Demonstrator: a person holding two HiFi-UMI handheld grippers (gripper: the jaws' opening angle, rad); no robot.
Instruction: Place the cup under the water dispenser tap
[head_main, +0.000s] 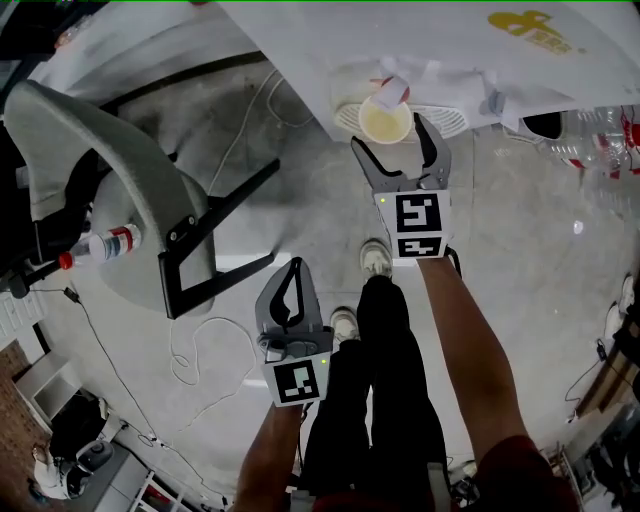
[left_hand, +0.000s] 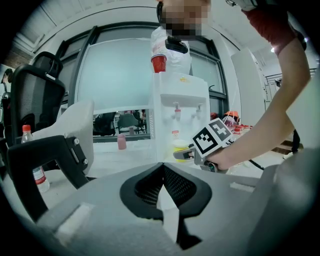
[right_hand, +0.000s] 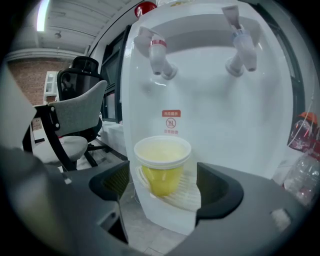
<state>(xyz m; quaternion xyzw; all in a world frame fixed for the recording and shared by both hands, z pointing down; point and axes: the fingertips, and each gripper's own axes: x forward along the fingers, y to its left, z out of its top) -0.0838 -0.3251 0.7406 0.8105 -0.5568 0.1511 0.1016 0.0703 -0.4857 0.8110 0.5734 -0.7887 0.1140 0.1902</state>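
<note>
Right gripper view: cup (right_hand: 162, 167) untouched between spread right gripper (right_hand: 161, 192) jaws.

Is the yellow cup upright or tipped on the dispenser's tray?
Upright: the cup stands on the drip tray, rim level, mouth facing up.
</note>
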